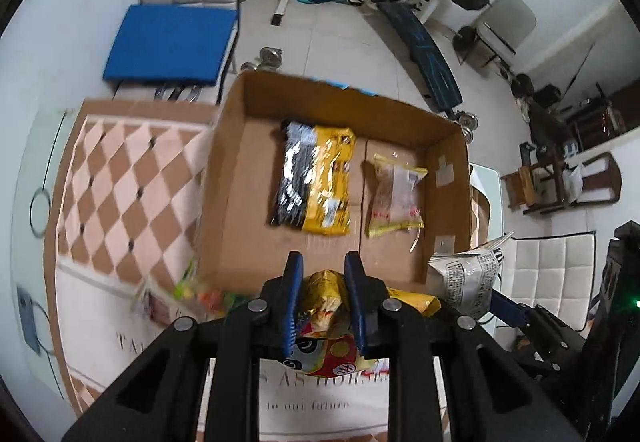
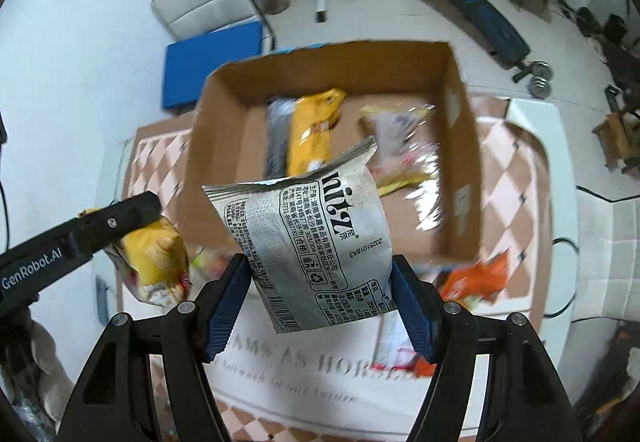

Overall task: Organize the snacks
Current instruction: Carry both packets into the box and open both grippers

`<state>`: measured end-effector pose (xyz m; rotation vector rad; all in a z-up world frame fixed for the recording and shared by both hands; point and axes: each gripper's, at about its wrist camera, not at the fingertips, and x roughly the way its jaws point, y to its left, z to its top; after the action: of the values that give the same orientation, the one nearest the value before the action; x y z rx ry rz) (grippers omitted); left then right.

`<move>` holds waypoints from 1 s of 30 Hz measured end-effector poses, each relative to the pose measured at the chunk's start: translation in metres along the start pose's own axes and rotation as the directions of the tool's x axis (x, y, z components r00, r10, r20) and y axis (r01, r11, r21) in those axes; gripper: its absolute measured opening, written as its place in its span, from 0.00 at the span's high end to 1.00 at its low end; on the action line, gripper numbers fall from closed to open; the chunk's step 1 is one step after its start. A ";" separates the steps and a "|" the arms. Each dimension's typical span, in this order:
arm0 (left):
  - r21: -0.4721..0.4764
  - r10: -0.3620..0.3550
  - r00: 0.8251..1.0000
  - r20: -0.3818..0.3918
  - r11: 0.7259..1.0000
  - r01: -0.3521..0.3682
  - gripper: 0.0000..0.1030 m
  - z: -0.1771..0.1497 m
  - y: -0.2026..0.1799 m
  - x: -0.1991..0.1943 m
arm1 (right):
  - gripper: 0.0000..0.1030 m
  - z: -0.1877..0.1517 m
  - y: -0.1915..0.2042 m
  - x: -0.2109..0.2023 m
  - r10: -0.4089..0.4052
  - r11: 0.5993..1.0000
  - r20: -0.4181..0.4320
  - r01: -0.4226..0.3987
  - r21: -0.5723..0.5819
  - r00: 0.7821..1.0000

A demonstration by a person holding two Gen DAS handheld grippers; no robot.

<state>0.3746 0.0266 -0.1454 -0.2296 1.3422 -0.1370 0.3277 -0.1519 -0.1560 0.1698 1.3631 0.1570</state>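
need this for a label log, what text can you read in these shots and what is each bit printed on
"GenRobot.AI": side of the left gripper arm.
"2025101BA3" (last characters unsure): grey snack packet held in the right gripper, with a large upside-down logo I cannot read for certain; its fine print is too small.
"to our future": table mat; the larger line above it is partly hidden.
Packets in the cardboard box: blurred, unreadable.
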 end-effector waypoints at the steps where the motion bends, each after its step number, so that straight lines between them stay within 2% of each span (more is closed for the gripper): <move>1: 0.007 0.007 1.000 -0.007 1.000 -0.007 0.82 0.006 -0.003 0.005 | 0.29 0.007 -0.006 0.003 -0.006 1.000 0.001 0.006 0.016 1.000; 7: 0.063 0.057 0.995 -0.087 0.997 -0.052 0.81 0.031 -0.019 0.050 | 0.29 0.033 -0.032 0.033 -0.041 0.997 -0.040 0.043 0.066 0.998; 16: 0.087 0.099 0.974 -0.202 0.993 -0.083 0.81 0.027 -0.024 0.106 | 0.29 0.040 -0.055 0.091 -0.075 0.991 -0.108 0.086 0.099 0.991; 22: 0.090 0.105 0.967 -0.233 0.992 -0.086 0.79 0.024 -0.020 0.122 | 0.29 0.038 -0.065 0.112 -0.076 0.990 -0.130 0.091 0.109 0.989; 26: 0.105 0.142 0.965 -0.221 0.987 -0.121 0.78 0.026 -0.019 0.121 | 0.29 0.039 -0.069 0.119 -0.057 0.990 -0.132 0.073 0.118 0.990; 29: 0.113 0.149 0.965 -0.216 0.986 -0.127 0.69 0.029 -0.018 0.120 | 0.26 0.041 -0.071 0.126 -0.043 0.989 -0.173 0.066 0.130 0.984; 30: 0.113 0.142 0.966 -0.217 0.986 -0.119 0.59 0.030 -0.017 0.119 | 0.18 0.041 -0.072 0.127 -0.045 0.990 -0.183 0.069 0.127 0.982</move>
<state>0.4309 -0.0148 -0.2481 -0.0413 1.5665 -0.1208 0.3943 -0.1965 -0.2844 0.2321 1.5580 0.0342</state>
